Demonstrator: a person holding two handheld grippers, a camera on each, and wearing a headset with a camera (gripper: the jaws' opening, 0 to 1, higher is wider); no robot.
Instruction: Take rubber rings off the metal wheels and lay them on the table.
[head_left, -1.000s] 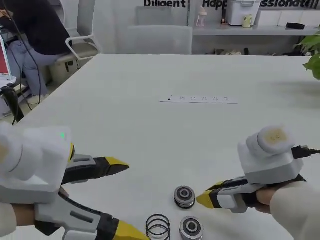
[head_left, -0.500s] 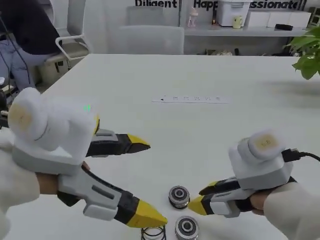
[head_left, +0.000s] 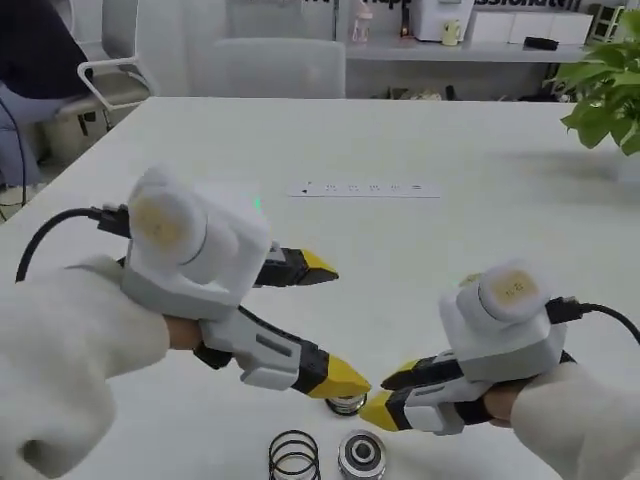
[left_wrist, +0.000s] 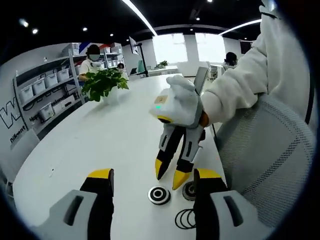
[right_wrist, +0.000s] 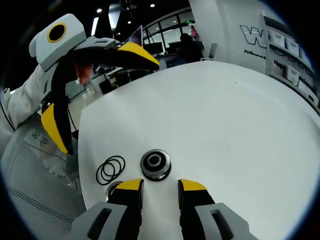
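Two metal wheels lie near the table's front edge. One wheel (head_left: 347, 404) (left_wrist: 159, 195) (right_wrist: 155, 164) sits just ahead of my right gripper (head_left: 383, 393) (right_wrist: 161, 185), which is open and a little short of it. The other wheel (head_left: 361, 455) (left_wrist: 189, 190) lies closer to me, partly hidden behind a jaw in the gripper views. Loose black rubber rings (head_left: 293, 455) (left_wrist: 186, 218) (right_wrist: 110, 170) lie overlapping on the table beside the wheels. My left gripper (head_left: 335, 325) (left_wrist: 154, 175) hovers wide open over the wheels, holding nothing, its lower jaw covering part of the farther wheel in the head view.
A white power strip (head_left: 365, 189) lies flat mid-table. A green plant (head_left: 605, 90) stands at the far right. A grey chair (head_left: 275, 65) stands behind the table's far edge. The white tabletop (head_left: 450, 250) stretches wide beyond the wheels.
My left gripper has swung up and to the right, ending over the wheels. The right gripper has kept its place by the farther wheel. The head camera has shifted.
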